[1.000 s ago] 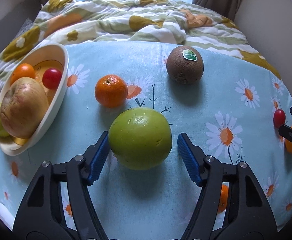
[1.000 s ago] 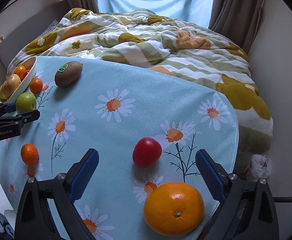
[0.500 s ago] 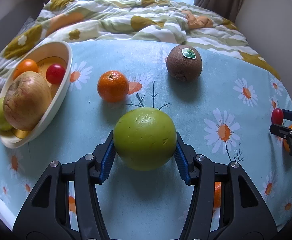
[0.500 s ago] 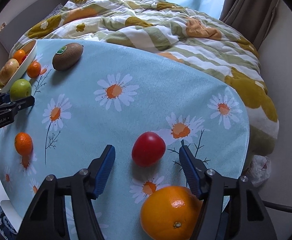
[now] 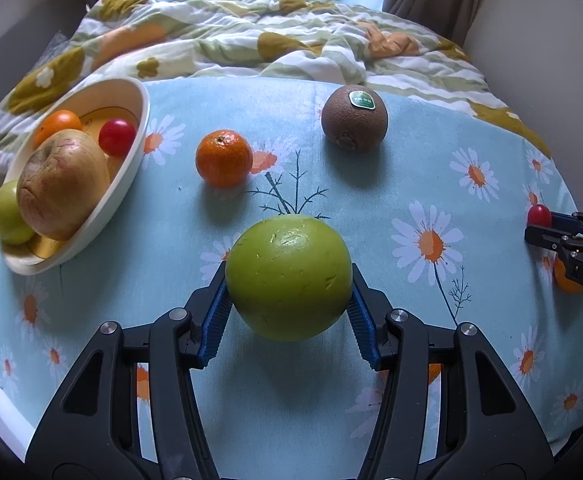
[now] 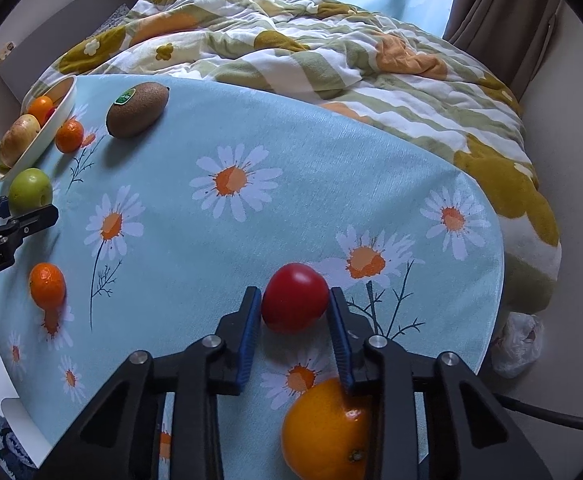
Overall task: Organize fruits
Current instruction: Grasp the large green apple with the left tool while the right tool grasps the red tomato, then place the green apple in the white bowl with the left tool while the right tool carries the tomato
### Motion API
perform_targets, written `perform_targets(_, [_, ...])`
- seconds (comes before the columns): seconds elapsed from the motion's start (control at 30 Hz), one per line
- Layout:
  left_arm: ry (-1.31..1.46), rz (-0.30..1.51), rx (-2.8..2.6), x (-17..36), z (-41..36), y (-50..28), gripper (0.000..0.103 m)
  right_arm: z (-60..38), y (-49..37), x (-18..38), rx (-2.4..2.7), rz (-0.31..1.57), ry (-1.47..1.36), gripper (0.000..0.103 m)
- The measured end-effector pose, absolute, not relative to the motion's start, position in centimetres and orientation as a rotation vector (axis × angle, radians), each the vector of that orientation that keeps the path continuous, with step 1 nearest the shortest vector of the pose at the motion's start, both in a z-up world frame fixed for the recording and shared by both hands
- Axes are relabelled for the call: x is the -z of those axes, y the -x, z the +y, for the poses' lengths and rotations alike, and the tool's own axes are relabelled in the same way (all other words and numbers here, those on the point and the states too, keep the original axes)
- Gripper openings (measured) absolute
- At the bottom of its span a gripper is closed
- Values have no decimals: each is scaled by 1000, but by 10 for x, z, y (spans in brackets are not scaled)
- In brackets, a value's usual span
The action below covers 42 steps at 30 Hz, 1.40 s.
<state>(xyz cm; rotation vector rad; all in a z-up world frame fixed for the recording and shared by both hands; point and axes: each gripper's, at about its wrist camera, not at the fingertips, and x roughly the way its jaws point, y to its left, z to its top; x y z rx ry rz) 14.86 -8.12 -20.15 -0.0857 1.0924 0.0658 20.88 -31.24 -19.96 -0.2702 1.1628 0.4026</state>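
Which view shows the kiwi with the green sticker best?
The left wrist view: the kiwi sits near the middle of the picture, large, unblocked, end-on, its sticker facing the camera. The right wrist view shows the same kiwi smaller, far off at upper left, lying lengthwise, with the sticker at its left end.

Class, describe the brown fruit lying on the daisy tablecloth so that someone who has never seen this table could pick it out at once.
Start at the round table with the blue daisy tablecloth and look to its far side, near the rumpled quilt. There, right of the white fruit bowl and a small mandarin, lies the kiwi. It alone is brown and fuzzy, with a green sticker.
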Motion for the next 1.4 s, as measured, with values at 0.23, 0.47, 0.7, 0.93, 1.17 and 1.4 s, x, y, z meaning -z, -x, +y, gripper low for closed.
perform_targets(0.23, [98,1071,-56,187,-79,-139,60,-307,-205,184,-411,1131,238,30])
perform_targets(0.47, [111,1026,-42,161,-71,-127,60,-289,-198,163,-437,1094,219,30])
perform_targets(0.7, [136,979,-30,131,-49,-116,60,-256,-188,134,-468,1058,200,30])
perform_targets(0.93, [145,945,-40,106,-9,-110,60,-205,-176,108,-522,1035,167,30])
perform_targets(1.17, [148,935,-37,89,45,-113,60,-145,-172,91,-559,1025,145,30])
perform_targets(1.4, [135,931,-30,83,102,-126,60,-91,-178,80,-567,1004,132,30])
